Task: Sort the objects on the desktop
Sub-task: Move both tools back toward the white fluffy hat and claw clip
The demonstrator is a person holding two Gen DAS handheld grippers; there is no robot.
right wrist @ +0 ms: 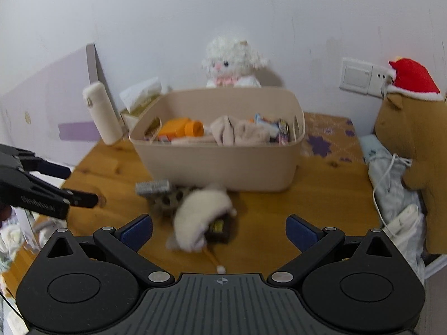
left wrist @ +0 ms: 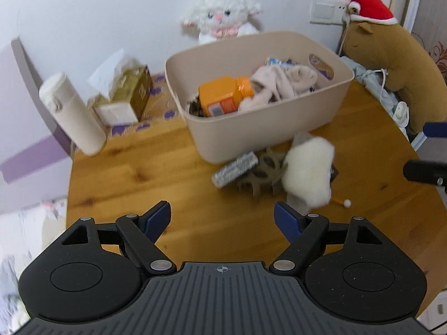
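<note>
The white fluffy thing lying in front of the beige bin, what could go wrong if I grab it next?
The white fluffy fabric item lies over a small dark box and against a brown spiky piece, so lifting may drag those. A thin stick with a white tip pokes out beneath and could snag.

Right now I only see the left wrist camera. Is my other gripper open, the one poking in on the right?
Observer: Yes, the right gripper is open, blue pads wide apart, holding nothing.
Operator: What's hiding under the fluffy white thing?
Observer: A small dark box with a yellow label peeks out from under the fluffy white plush cloth.
Operator: What's on the bin's other side?
Observer: A brown mat with purple flowers lies on the table right of the beige plastic bin.
</note>
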